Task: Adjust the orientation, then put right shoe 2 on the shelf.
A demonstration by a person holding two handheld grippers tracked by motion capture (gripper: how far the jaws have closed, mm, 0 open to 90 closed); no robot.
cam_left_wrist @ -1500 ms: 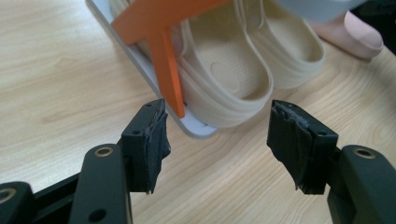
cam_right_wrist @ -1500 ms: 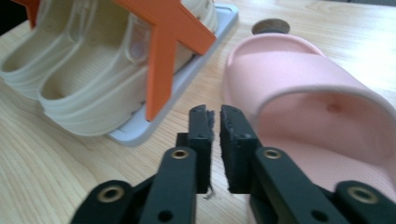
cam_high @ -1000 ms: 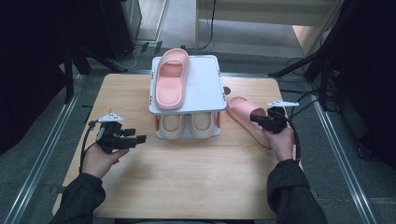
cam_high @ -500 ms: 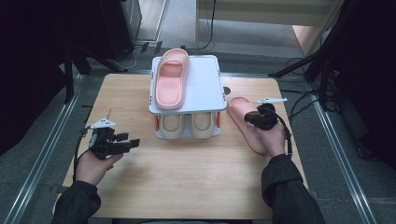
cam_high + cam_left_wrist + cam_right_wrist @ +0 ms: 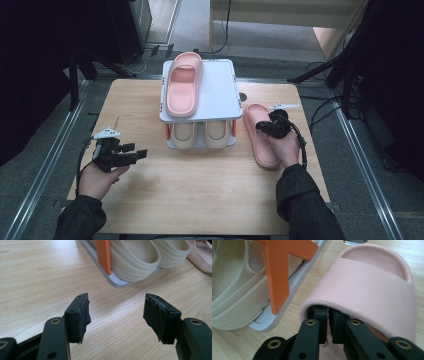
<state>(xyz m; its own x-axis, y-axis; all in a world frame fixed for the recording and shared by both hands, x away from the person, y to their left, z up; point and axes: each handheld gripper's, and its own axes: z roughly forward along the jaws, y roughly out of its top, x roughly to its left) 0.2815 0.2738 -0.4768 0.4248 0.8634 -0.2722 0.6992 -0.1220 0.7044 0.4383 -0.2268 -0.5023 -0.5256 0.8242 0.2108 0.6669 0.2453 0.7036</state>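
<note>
Under the strap of the pink slipper [image 5: 372, 290], at lower centre of the right gripper view, your right gripper [image 5: 328, 326] has its jaws nearly together and has just been easing apart; they are tucked inside, not clamped on the strap. That slipper lies on the table [image 5: 200, 190], right of the rack [image 5: 215, 90]. Its mate [image 5: 182, 82] already sits on the top shelf, so one placement appears left. Your left gripper [image 5: 116, 315] stands apart, empty.
</note>
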